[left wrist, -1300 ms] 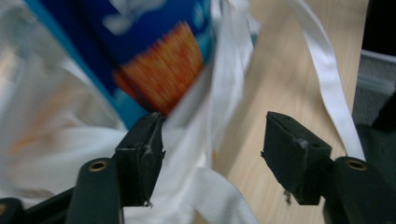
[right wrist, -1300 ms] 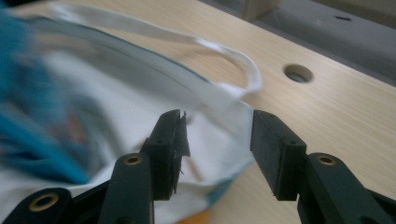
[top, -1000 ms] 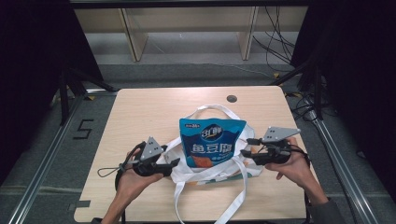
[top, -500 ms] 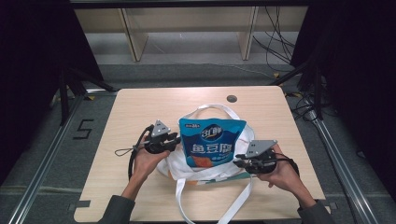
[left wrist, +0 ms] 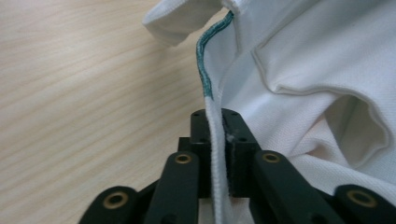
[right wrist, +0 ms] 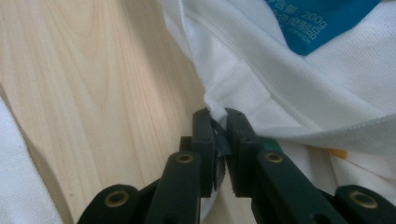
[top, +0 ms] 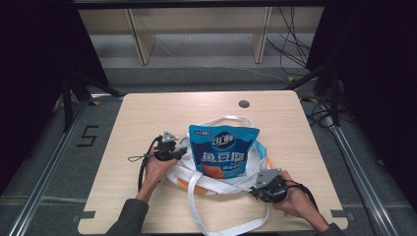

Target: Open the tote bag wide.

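Both tongs have dropped to the white bag (top: 216, 179) and their jaws have just been closing. The left tongs (top: 181, 153) pinch its edge left of the blue pouch (top: 223, 152); the right tongs (top: 253, 189) pinch the seam below-right. The bag lies between them on the counter (top: 147, 113), equally near both hands.

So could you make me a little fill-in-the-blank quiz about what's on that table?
1. The blue snack pouch stands in a white cloth ____.
2. The left gripper is shut on the white bag's ____.
3. The right gripper pinches the bag's ____ fabric.
4. Everything rests on a light ____ table.

Missing words: bag; edge; white; wooden
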